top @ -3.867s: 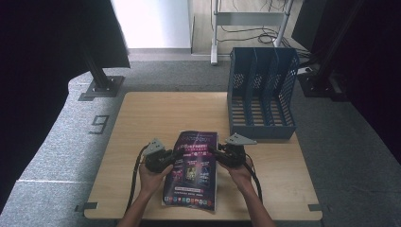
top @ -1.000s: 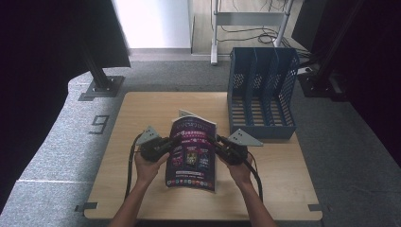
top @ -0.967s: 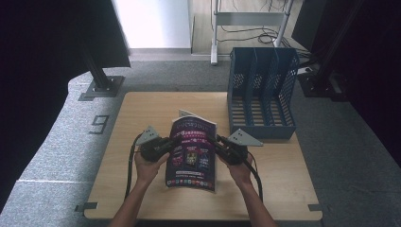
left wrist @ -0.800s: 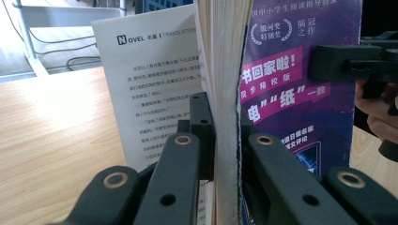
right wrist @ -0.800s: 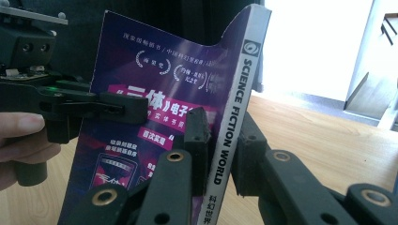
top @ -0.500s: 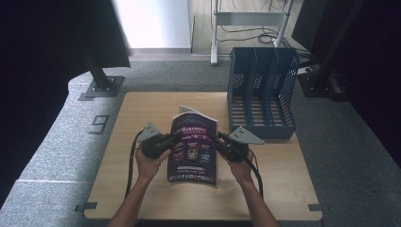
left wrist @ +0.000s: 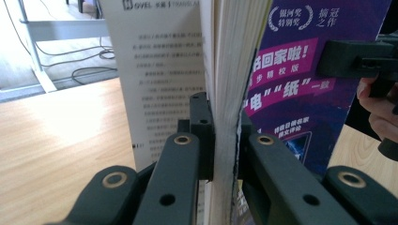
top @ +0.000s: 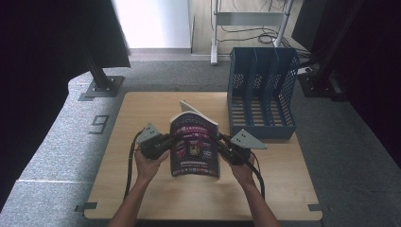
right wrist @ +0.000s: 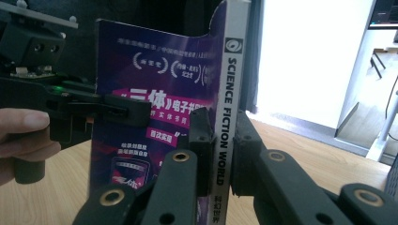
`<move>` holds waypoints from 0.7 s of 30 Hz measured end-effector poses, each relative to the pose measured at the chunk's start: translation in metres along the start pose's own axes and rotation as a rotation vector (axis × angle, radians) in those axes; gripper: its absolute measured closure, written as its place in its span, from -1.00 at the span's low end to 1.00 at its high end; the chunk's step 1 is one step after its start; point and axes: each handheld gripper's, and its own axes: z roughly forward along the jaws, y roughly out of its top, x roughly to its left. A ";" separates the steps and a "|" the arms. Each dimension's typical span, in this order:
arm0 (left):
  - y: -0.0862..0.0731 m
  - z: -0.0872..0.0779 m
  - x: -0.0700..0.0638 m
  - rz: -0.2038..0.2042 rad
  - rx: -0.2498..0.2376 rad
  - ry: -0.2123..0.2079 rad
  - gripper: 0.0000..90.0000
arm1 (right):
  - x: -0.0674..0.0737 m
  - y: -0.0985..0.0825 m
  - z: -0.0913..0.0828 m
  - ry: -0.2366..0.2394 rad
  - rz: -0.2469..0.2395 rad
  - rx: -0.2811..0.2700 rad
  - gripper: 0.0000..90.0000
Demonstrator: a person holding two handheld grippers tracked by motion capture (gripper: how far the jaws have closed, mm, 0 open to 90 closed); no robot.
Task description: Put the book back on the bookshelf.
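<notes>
Magazine (top: 195, 146) is standing upright near the table's (top: 142, 109) middle; left gripper (top: 166, 142) is pinching its page edge, right gripper (top: 221, 142) is clamping its spine. Next, I think, both hands are needing to carry it far-right into the blue rack (top: 261, 90).

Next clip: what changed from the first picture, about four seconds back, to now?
The magazine, which lay flat on the table, now stands upright, raised off its lower edge. The left tool clamps its page edge and the right tool its spine; the right jaws have just closed further on it. The blue file rack stayed put.
</notes>
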 end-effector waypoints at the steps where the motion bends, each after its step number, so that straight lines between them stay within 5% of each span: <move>1: 0.000 -0.001 0.000 -0.002 -0.001 -0.006 0.89 | 0.000 -0.001 -0.001 0.004 0.004 -0.005 0.80; 10: -0.002 -0.004 -0.001 0.012 0.003 0.011 0.69 | 0.001 -0.001 -0.009 0.027 0.006 -0.003 0.80; 21: -0.006 0.003 0.010 -0.014 0.040 0.089 0.12 | 0.003 -0.005 -0.018 0.043 -0.001 -0.009 0.81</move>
